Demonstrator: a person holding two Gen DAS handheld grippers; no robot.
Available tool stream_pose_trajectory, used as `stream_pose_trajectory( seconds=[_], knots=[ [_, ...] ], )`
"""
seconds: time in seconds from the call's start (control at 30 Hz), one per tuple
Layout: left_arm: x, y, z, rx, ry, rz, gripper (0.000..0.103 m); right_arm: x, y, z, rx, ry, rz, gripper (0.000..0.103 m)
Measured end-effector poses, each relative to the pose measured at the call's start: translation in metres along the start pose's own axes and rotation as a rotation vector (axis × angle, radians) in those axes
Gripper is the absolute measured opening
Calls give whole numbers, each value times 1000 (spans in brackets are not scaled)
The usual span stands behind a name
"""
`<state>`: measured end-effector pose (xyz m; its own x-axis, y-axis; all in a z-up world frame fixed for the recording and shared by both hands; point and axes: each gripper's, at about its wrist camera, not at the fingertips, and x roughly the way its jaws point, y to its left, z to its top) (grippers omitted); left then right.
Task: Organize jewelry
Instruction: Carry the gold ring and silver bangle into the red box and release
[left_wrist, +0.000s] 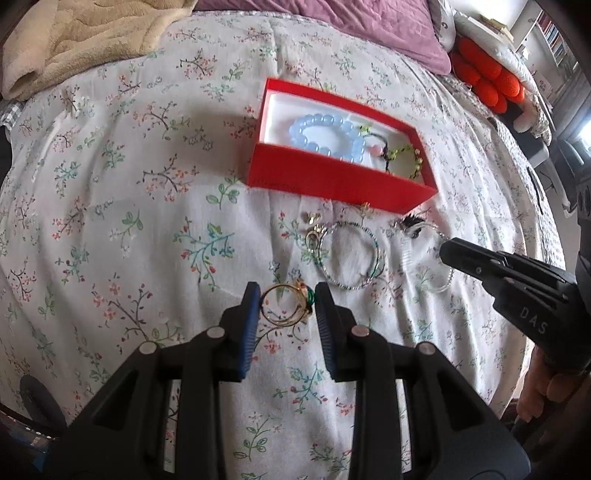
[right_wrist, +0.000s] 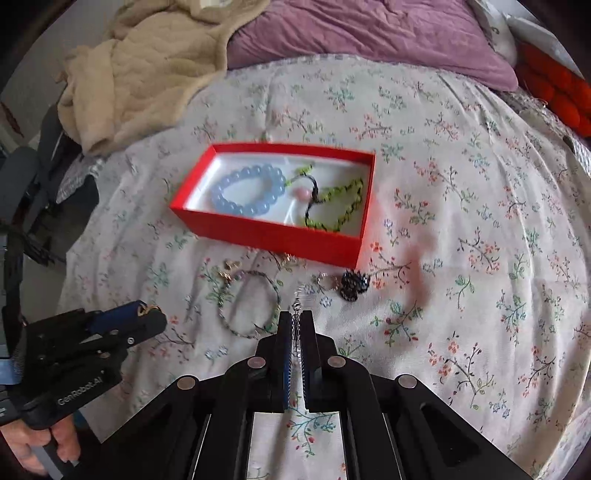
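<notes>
Red cardboard frames the goal on the flowered bedspread (left_wrist: 110, 206): the open jewelry box (left_wrist: 332, 184) sits at twelve o'clock from both of my grippers, already holding a pale blue bead bracelet (left_wrist: 325, 136) and a green-and-black cord bracelet (left_wrist: 404, 162). My left gripper (left_wrist: 288, 306) has its jaws narrowed onto a gold ring (left_wrist: 286, 308) with a green detail, pinched between the blue pads, at seven o'clock from the box. My right gripper (right_wrist: 294, 332) is nearly closed on a thin clear-beaded chain (right_wrist: 295, 325), whose clasp end pokes out toward twelve o'clock. Loose on the cloth between grippers and box lie a thin beaded bangle (left_wrist: 349, 254), small gold pieces (left_wrist: 312, 225) and a dark flower-shaped piece (right_wrist: 354, 284). The risks, as I judge them: the ring is gripped across its rim and could twist or pop free on the lift, and the chain, held by only a short length, could slide through the pads or snag the bangle just at its ten o'clock, dragging it along. The soft quilt could also swallow anything dropped.
</notes>
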<state>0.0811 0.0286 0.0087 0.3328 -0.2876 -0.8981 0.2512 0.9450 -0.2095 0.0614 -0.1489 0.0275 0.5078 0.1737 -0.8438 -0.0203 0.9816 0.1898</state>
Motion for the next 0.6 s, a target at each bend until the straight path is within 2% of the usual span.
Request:
stream_pose_trajectory(
  seconds=[0.6],
  knots=[
    [-22,0,53,-66,-154,-95,32,-28,-8,36,120,-110,100,4]
  ],
)
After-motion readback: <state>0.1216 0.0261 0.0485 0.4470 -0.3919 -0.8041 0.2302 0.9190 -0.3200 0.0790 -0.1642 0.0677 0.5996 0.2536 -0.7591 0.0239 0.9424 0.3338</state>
